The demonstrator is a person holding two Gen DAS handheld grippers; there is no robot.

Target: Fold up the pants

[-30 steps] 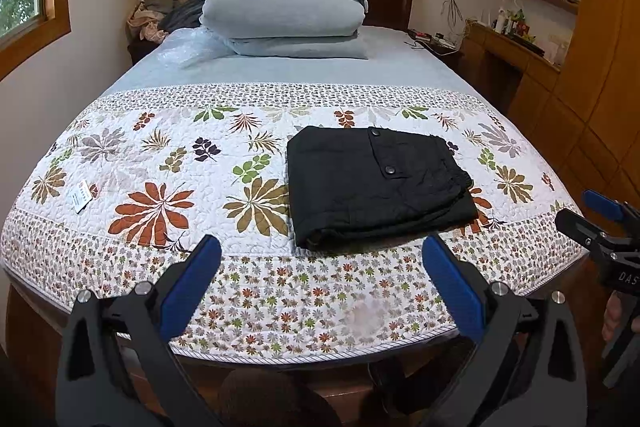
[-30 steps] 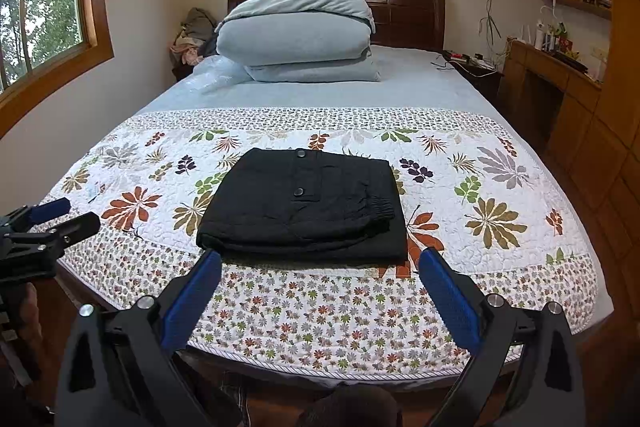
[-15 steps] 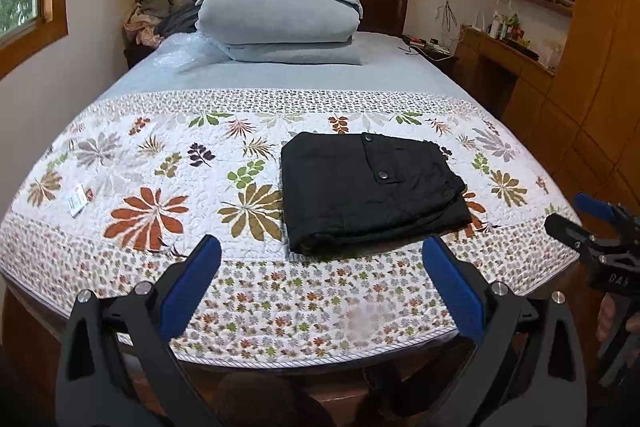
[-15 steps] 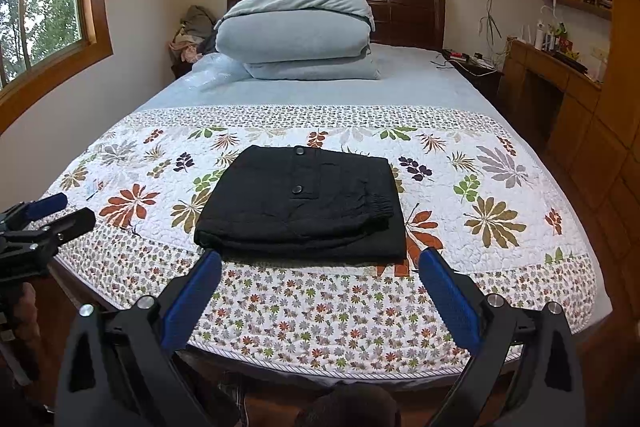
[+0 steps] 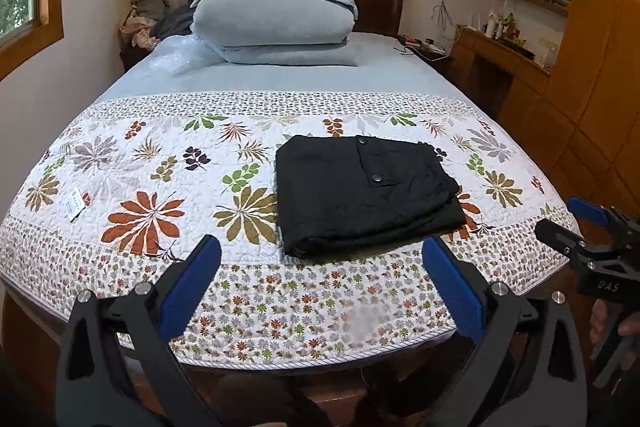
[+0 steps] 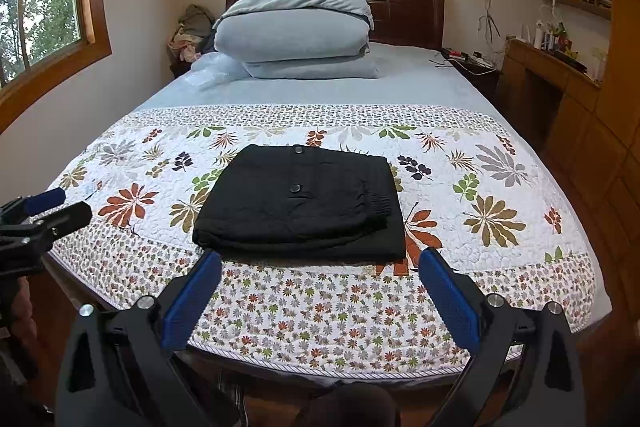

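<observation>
Black pants [image 5: 360,193] [image 6: 304,205] lie folded into a flat rectangle on the floral quilt [image 5: 160,187] [image 6: 480,187], a little right of the bed's middle, two snap buttons showing on top. My left gripper [image 5: 320,259] hangs open over the foot of the bed, short of the pants and touching nothing. My right gripper [image 6: 320,267] is open too, held back from the pants' near edge. The right gripper [image 5: 560,219] shows at the right edge of the left wrist view, and the left gripper [image 6: 56,207] at the left edge of the right wrist view.
A folded grey duvet and pillow [image 5: 276,23] are stacked at the headboard. Wooden cabinets and a cluttered desk [image 5: 520,55] line the right side. A clothes pile [image 5: 144,15] sits at the far left. A white label [image 5: 74,205] lies on the quilt's left.
Both grippers have drawn back slightly from the bed, still open. The folded pants have not moved.
</observation>
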